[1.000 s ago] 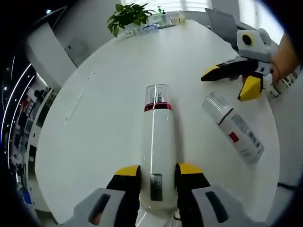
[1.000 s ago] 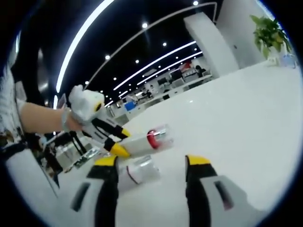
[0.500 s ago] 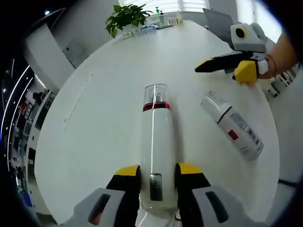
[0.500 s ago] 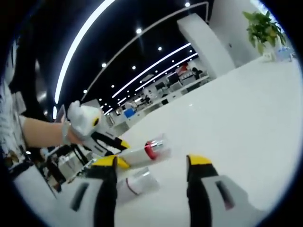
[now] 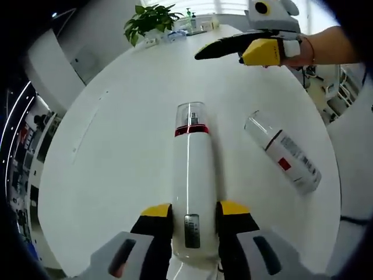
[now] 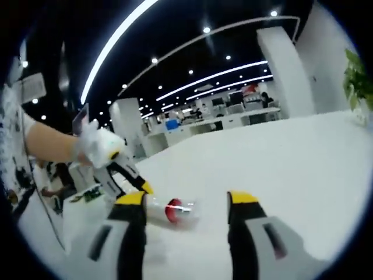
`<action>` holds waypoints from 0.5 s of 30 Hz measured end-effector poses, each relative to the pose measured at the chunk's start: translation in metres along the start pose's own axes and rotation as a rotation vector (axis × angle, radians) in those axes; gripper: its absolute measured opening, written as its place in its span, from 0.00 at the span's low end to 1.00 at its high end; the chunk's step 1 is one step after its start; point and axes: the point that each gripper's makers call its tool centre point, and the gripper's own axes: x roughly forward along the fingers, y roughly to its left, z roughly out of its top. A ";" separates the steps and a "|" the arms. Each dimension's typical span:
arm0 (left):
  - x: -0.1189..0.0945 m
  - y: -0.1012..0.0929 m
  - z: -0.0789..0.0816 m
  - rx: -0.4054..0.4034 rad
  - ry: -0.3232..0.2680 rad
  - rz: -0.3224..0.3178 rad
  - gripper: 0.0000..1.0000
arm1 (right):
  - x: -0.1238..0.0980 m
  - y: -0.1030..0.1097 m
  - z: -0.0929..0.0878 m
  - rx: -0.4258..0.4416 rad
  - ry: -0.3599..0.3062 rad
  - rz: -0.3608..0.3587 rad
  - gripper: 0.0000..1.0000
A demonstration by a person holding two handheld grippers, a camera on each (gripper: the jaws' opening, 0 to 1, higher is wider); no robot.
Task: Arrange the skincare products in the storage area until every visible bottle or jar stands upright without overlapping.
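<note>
Lifted since before, the right hand-held gripper (image 5: 233, 51) hangs spread at one o'clock; left hand-held gripper (image 5: 194, 214) pinches a lying white bottle (image 5: 191, 175), second bottle (image 5: 284, 153) beside it on the counter (image 5: 116, 146).

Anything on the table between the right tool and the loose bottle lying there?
Nothing visible. In the left gripper view, the right tool hangs open over bare white table, and the lying bottle sits apart with only tabletop between them. The left tool is shut on the tall pump bottle, off to one side.

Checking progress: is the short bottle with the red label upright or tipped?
Tipped: the short bottle lies on its side on the white table.
</note>
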 end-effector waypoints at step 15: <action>0.001 -0.003 0.001 0.036 -0.016 -0.042 0.29 | 0.032 0.017 -0.024 -0.226 0.261 0.233 0.48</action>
